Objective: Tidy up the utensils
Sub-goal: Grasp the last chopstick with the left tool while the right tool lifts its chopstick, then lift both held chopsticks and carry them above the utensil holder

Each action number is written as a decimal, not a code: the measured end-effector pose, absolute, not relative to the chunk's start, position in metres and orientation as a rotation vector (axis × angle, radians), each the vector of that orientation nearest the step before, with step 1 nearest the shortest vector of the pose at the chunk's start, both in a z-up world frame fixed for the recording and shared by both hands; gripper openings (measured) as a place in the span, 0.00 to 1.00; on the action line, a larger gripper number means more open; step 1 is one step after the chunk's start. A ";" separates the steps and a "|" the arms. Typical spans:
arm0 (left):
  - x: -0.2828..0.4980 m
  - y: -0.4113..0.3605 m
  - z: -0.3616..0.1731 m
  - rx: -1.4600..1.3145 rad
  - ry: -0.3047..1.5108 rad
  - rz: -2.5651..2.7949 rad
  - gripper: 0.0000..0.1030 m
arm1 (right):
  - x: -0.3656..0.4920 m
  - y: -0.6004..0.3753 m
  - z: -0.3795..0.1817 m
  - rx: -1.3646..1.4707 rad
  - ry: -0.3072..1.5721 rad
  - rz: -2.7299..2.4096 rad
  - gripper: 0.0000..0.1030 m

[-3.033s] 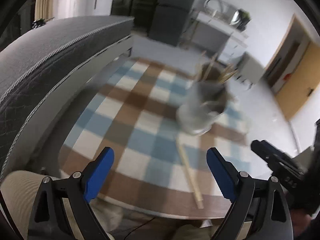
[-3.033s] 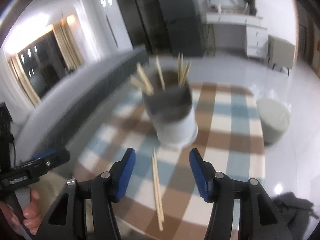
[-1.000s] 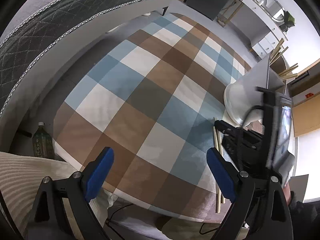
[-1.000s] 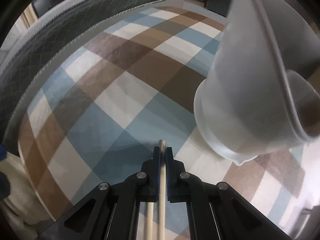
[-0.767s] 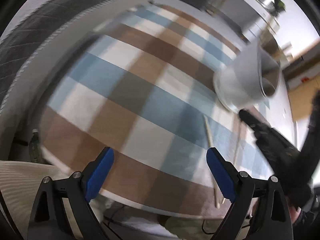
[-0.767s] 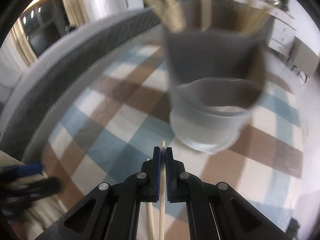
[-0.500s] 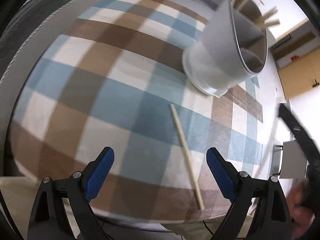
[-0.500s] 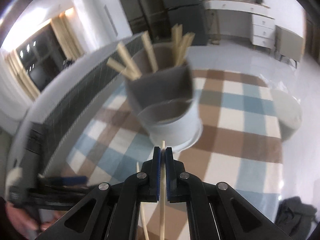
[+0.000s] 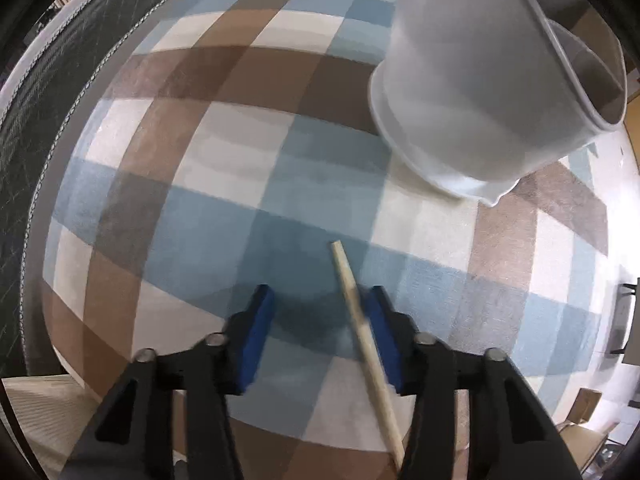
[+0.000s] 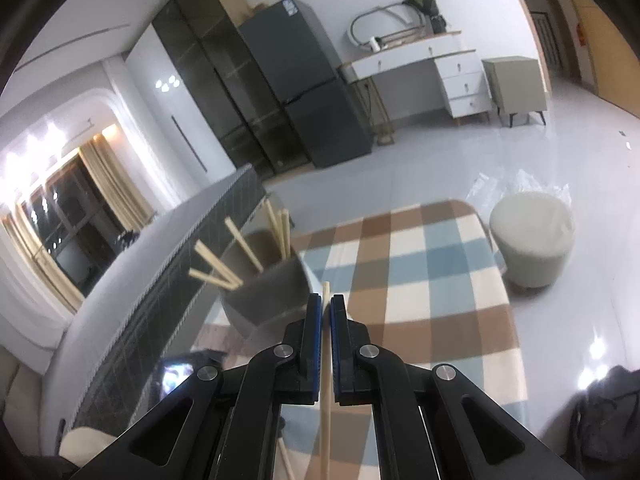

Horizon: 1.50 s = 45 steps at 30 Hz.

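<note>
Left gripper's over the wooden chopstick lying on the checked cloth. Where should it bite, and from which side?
Grip the wooden chopstick mid-shaft, coming straight down. It lies flat and thin between the open left gripper, hard against one pad; centre it, then close across its width.

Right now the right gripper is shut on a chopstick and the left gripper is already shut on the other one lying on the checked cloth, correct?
Not quite. In the left wrist view the left gripper is open, straddling the chopstick on the checked cloth; only one pad is close to it. The right gripper is indeed shut on its chopstick.

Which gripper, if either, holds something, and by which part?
The right gripper clamps a pale wooden chopstick near its upper tip; the left gripper holds nothing.
</note>
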<state>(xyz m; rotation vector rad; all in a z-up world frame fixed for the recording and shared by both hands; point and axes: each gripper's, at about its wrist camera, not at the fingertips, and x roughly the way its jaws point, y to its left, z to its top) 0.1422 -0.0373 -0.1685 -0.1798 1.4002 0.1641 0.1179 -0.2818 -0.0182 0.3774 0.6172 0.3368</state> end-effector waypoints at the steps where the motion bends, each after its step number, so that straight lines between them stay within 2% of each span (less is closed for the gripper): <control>1: 0.144 -0.040 -0.168 -0.185 1.399 0.163 0.08 | 0.118 -0.284 -0.016 0.386 0.602 0.327 0.03; 2: 0.145 -0.041 -0.167 -0.197 1.401 0.159 0.03 | 0.118 -0.288 -0.015 0.402 0.589 0.324 0.03; 4: 0.146 -0.036 -0.167 -0.300 1.370 0.150 0.01 | 0.117 -0.294 -0.013 0.421 0.572 0.311 0.03; 8: 0.141 -0.031 -0.162 -0.355 1.320 0.119 0.01 | 0.114 -0.302 -0.013 0.431 0.549 0.283 0.03; 11: 0.126 -0.026 -0.137 -0.366 1.237 0.065 0.01 | 0.109 -0.306 -0.011 0.440 0.533 0.268 0.03; 18: 0.091 -0.014 -0.081 -0.307 1.114 -0.051 0.00 | 0.093 -0.301 -0.006 0.409 0.506 0.259 0.03; 23: 0.082 -0.029 -0.064 -0.226 1.035 -0.102 0.00 | 0.077 -0.297 -0.006 0.387 0.501 0.246 0.03; 45: 0.053 -0.022 0.009 -0.165 0.869 -0.311 0.00 | 0.053 -0.273 -0.004 0.295 0.510 0.196 0.03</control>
